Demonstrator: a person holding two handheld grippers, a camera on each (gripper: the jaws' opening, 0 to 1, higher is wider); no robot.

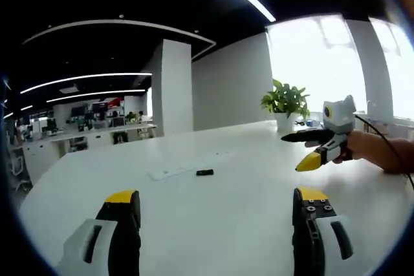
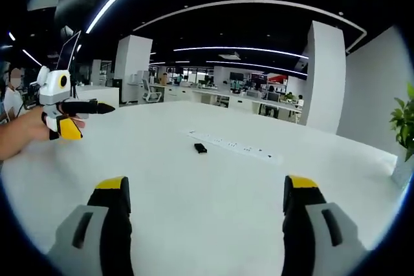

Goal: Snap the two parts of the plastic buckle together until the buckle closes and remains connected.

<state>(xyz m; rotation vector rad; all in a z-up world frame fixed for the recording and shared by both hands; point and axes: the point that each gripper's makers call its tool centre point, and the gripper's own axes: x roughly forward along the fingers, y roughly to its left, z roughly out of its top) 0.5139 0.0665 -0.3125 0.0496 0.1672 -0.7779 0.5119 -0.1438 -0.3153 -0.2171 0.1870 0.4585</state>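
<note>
Currently, buckle (image 1: 204, 172) (image 2: 200, 148): small dark piece lying on white worktop (image 1: 213, 224) (image 2: 213, 205) beside a flat strip (image 2: 236, 146), well ahead between left tongs (image 1: 217, 205) and right tongs (image 2: 207, 192), both wide open, empty; nearer hand unclear.

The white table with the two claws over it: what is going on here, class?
A person holds a claw in each hand above a white table. The left claw and the right claw are both open and empty, held apart and facing each other across the table. A small black buckle lies on the table next to a flat white strip, untouched. It is too small to tell whether its parts are joined. A potted plant stands at the far edge.
</note>
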